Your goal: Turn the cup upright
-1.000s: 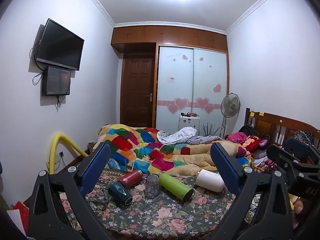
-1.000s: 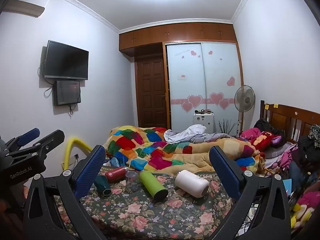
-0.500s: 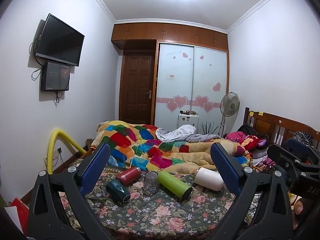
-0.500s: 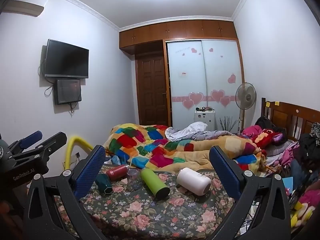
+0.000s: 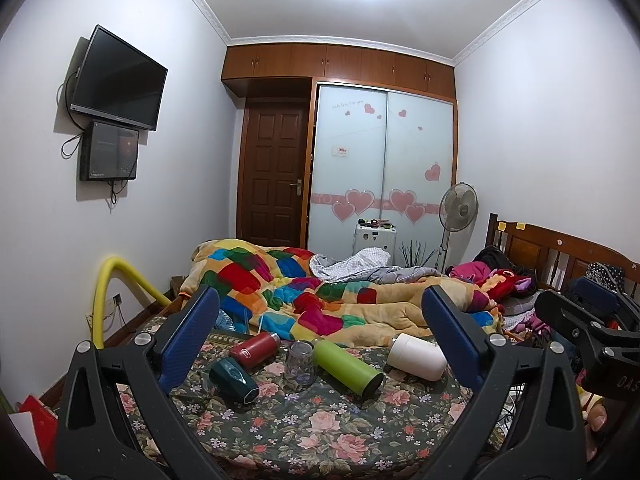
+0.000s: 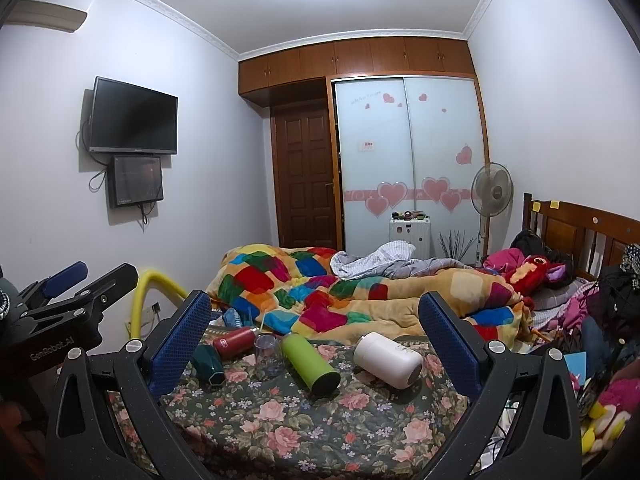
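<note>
Several cups lie in a row on the floral bedspread (image 5: 320,432): a dark green cup (image 5: 234,380), a red bottle (image 5: 256,349), a clear glass (image 5: 300,364) standing mouth down, a light green bottle (image 5: 347,366) and a white cup (image 5: 417,356), the others on their sides. The same row shows in the right wrist view: dark green cup (image 6: 208,362), red bottle (image 6: 234,342), glass (image 6: 267,356), green bottle (image 6: 310,364), white cup (image 6: 388,359). My left gripper (image 5: 320,344) and right gripper (image 6: 316,340) are open and empty, held well short of the cups.
A colourful patchwork quilt (image 5: 312,296) is heaped behind the cups. A yellow padded rail (image 5: 120,292) curves at the bed's left. Clothes and plush toys (image 5: 504,280) pile up at the wooden headboard (image 5: 560,252) on the right. A fan (image 5: 458,208) stands by the wardrobe.
Both views have tilted slightly downward and drawn a little closer to the bed, so the cups sit lower and larger in frame. Both grippers stay open.
</note>
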{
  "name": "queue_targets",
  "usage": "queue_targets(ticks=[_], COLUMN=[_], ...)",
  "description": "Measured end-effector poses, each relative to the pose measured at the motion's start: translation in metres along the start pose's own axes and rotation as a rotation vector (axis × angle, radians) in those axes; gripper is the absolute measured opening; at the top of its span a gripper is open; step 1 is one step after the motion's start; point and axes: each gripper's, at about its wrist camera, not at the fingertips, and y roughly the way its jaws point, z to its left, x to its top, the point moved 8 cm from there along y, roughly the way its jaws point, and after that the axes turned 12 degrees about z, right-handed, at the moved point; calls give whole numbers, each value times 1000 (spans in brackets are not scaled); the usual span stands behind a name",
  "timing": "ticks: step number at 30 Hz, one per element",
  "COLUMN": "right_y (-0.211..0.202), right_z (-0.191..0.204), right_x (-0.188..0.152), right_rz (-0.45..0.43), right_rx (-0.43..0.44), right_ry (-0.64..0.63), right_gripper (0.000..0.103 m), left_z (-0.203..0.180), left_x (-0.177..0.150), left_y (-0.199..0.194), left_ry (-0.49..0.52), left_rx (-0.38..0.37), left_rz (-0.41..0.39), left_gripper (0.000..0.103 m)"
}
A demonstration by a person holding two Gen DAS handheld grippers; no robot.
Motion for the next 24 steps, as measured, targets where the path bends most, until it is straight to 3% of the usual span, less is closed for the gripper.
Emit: queue_targets(ticks=[24], right_y=[2], right_z=[1], right_x=[-6], right_rz=[7], right_rx=[3], right_ry=[0], right_gripper=[103], left_z=[1], left_x=[-7], left_y=[3], left_ry=[-3], left_rx=[2], left_rz=[-3], left_gripper=[103])
